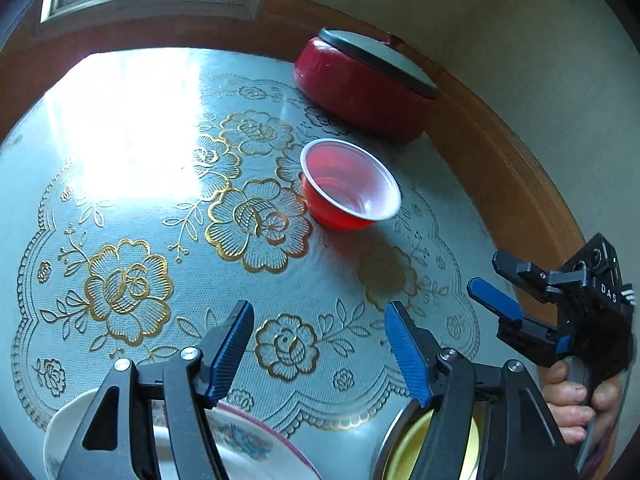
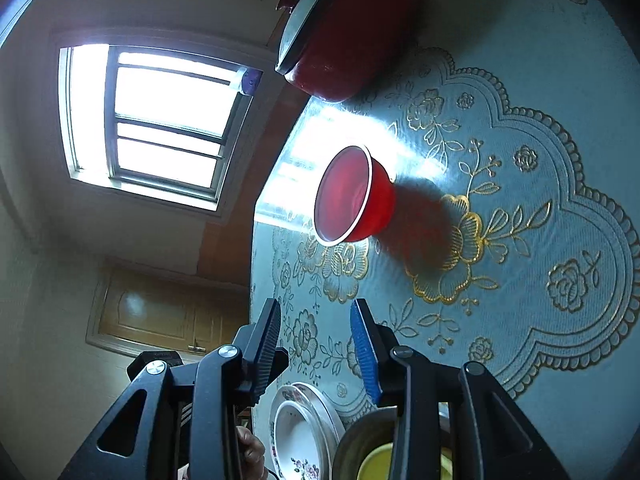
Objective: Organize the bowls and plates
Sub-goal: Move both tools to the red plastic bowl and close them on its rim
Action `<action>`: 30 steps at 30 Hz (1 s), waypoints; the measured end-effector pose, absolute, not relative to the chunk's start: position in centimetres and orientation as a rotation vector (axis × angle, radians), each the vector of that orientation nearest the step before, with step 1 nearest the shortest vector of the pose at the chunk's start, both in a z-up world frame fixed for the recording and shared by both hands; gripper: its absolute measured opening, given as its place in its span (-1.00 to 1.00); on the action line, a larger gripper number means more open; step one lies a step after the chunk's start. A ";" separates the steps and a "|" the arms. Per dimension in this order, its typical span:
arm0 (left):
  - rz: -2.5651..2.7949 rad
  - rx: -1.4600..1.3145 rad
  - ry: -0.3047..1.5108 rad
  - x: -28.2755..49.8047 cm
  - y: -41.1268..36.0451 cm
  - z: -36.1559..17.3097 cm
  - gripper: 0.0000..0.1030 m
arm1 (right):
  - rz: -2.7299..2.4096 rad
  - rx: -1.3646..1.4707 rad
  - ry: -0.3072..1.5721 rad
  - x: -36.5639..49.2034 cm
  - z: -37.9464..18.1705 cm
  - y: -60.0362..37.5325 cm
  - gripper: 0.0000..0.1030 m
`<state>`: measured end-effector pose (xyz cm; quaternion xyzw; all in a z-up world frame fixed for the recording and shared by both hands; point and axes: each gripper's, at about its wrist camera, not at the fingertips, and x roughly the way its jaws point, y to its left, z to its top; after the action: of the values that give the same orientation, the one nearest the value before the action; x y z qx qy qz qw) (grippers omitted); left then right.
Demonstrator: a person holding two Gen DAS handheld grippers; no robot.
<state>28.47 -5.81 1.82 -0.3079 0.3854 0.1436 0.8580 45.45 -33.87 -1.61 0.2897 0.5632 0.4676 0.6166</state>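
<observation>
Looking along the left gripper (image 1: 320, 344) in the left wrist view, its blue-padded jaws stand wide apart with nothing between them, hanging above a pale blue tabletop (image 1: 120, 128) covered by a gold-flowered mat. A red plastic bowl (image 1: 350, 184) with a white rim sits upright ahead of the jaws, well apart from them. Behind the bowl, near the wooden edge, rests a red lidded pot (image 1: 360, 88). Under the gripper at the bottom edge lie a flowered plate (image 1: 248, 436), with a white dish (image 1: 60, 424) showing beside it, and a metal bowl (image 1: 386, 444) with a yellow inside. At the right, a hand (image 1: 576, 400) holds the right gripper (image 1: 486, 276), its jaws partly apart and empty.

In the right wrist view, rolled sideways, the right gripper (image 2: 316, 344) shows its jaws partly open, touching nothing. The red bowl (image 2: 352, 196) lies ahead of them, apart, with the red pot (image 2: 352, 32) beyond. Below the jaws are the stacked flowered plates (image 2: 304, 436) and the metal bowl (image 2: 360, 432) just beside them.

Judging from this, the plates and the metal bowl are already gathered at the near edge, and the red bowl remains to be collected. The next move probably calls for one gripper to reach forward, straddle the bowl's thin rim and close gently, since light plastic may tip or slide.
</observation>
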 end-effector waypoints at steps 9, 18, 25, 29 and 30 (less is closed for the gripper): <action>0.274 -0.730 0.839 31.8 -3.1 1.6 0.29 | 1.018 0.662 1.311 48.5 -2.1 -31.1 -0.41; 0.317 -0.799 0.884 35.6 0.2 0.2 0.27 | 0.947 0.627 1.298 51.4 -2.7 -28.4 -0.48; 0.356 -0.816 0.802 37.3 1.7 0.1 0.39 | 0.902 0.599 1.326 53.0 -4.4 -27.2 -0.66; 0.359 -0.829 0.810 38.4 2.9 -0.2 0.36 | 0.889 0.580 1.324 53.7 -4.9 -26.5 -0.69; 0.365 -0.833 0.816 38.6 3.1 -0.4 0.33 | 0.887 0.576 1.324 53.9 -5.0 -26.3 -0.70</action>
<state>38.61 3.13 -0.35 -0.3912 0.3829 0.1714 0.8191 53.85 -26.29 -4.99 0.2547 0.5855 0.3922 0.6622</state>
